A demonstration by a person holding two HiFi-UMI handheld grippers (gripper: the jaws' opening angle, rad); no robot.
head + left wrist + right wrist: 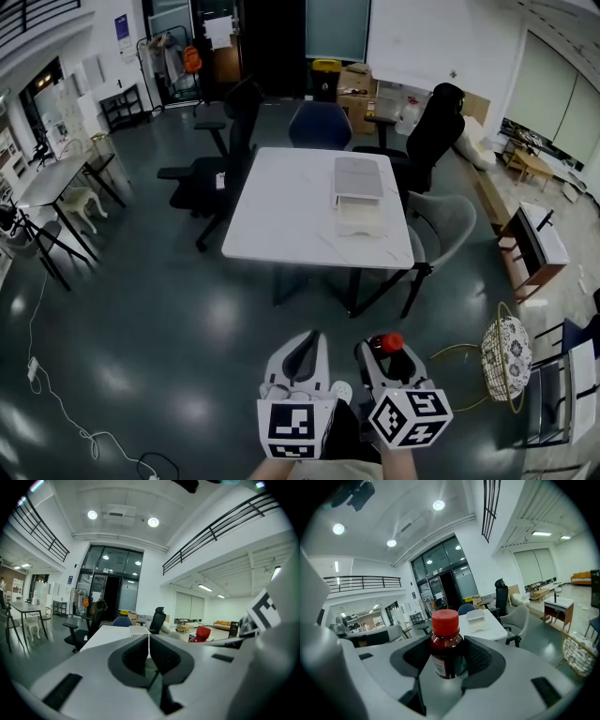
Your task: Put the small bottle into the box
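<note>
Floor: a dark glossy floor [187, 328] lies under both claws.
Tabletop: a white rectangular tabletop [291, 211] stands well ahead of both claws, across open floor.
Chairs: a black office chair [202, 173] is ahead and left of the left claw. A grey shell chair [445, 225] is ahead of the right claw, at the tabletop's right side.
Box: a flat rectangular box [359, 216], grey at its far end and whitish at its near end, lies on the tabletop's right part, well ahead of the right claw.
Left claw: the left claw [149, 651] has its jaws pressed together with nothing between them, just left of the right claw.
Right claw: the right claw [446, 660] is clamped on the bottle.
Bottle: a small dark red bottle with a red cap [446, 641] stands upright between the right claw's jaws, cap above them, well apart from the box.
</note>
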